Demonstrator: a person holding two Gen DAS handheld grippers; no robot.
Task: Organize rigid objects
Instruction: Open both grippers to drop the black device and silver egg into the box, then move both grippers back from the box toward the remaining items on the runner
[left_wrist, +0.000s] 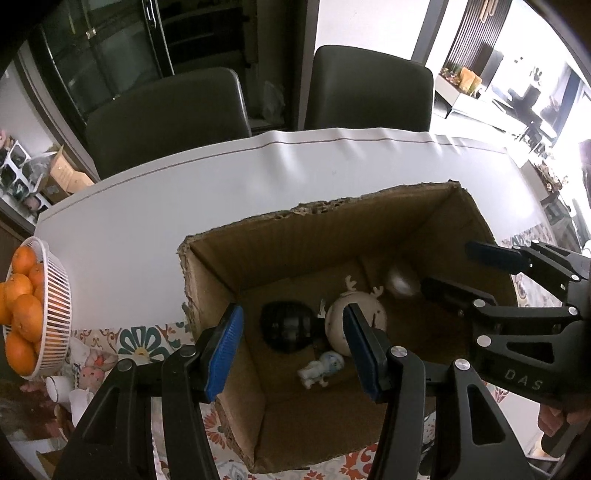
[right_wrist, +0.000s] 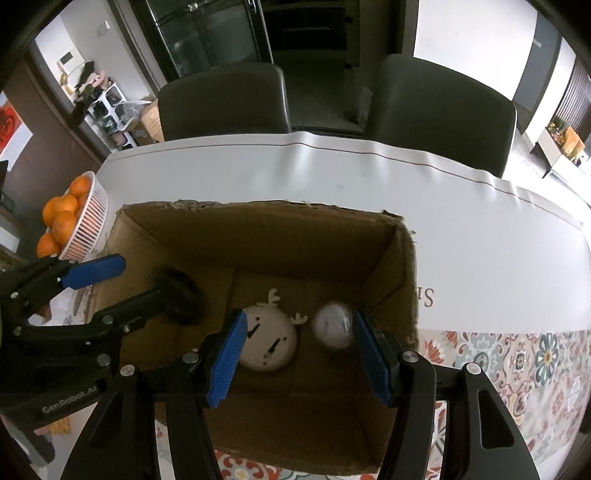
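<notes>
An open cardboard box (left_wrist: 221, 306) (right_wrist: 406, 280) stands on the table. On its floor lie a black round object (left_wrist: 286, 326), a cream round figure with antlers (left_wrist: 338, 325) (right_wrist: 267, 341), a white ball (left_wrist: 400, 284) (right_wrist: 332, 325) that looks blurred, and a small white-and-blue figurine (left_wrist: 321, 371). My left gripper (left_wrist: 295, 354) (right_wrist: 122, 286) hangs open over the box's left part, nothing between its blue pads. My right gripper (right_wrist: 299, 362) (left_wrist: 476, 275) is open above the cream figure and the ball, holding nothing. In the right wrist view the left gripper partly hides the black object (right_wrist: 181, 295).
A white basket (left_wrist: 55, 314) (right_wrist: 88, 229) of oranges sits left of the box. Small white cups (left_wrist: 59, 387) stand on the patterned cloth (right_wrist: 517, 369) near the front left. Two dark chairs (left_wrist: 166, 118) (left_wrist: 369, 88) line the table's far edge.
</notes>
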